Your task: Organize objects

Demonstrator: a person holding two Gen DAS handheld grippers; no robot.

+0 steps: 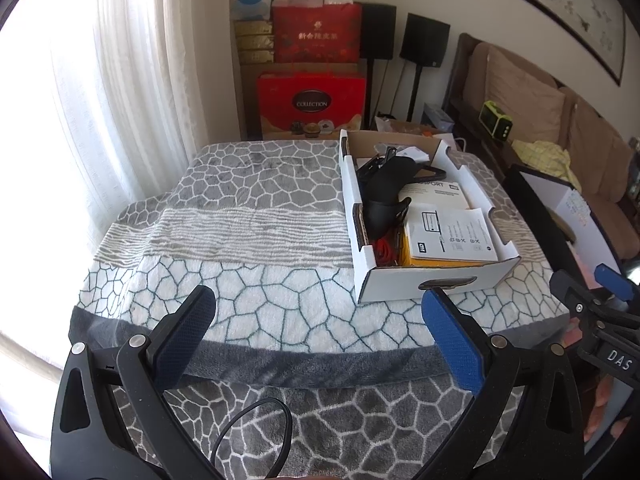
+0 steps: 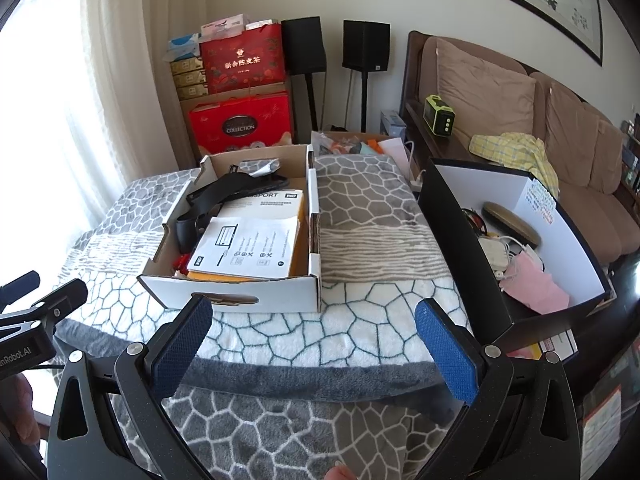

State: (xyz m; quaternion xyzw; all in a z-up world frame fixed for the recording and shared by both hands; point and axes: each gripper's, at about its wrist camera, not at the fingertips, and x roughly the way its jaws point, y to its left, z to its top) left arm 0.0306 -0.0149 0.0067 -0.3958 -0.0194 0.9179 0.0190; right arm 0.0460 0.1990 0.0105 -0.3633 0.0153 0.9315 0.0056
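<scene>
A white cardboard tray box (image 1: 432,286) (image 2: 240,300) stands on the blanket-covered table (image 1: 248,216) (image 2: 360,216). It holds a yellow hard-drive box with a white leaflet (image 1: 452,236) (image 2: 248,248), black straps (image 1: 384,184) (image 2: 228,192) and something red (image 1: 384,252). My left gripper (image 1: 320,320) hovers open before the tray's near left corner, nothing between its fingers. My right gripper (image 2: 314,324) is open too, just in front of the tray's near wall. A second box (image 2: 560,248), black outside and white inside, sits to the right with cables, a pink cloth (image 2: 532,284) and an oval case.
Red gift boxes (image 1: 312,100) (image 2: 240,124) and two black speakers on stands (image 2: 366,46) line the far wall. A brown sofa (image 2: 560,128) with a yellow cloth and a green device runs along the right. Curtains hang left. A black cable loop (image 1: 256,432) lies below my left gripper.
</scene>
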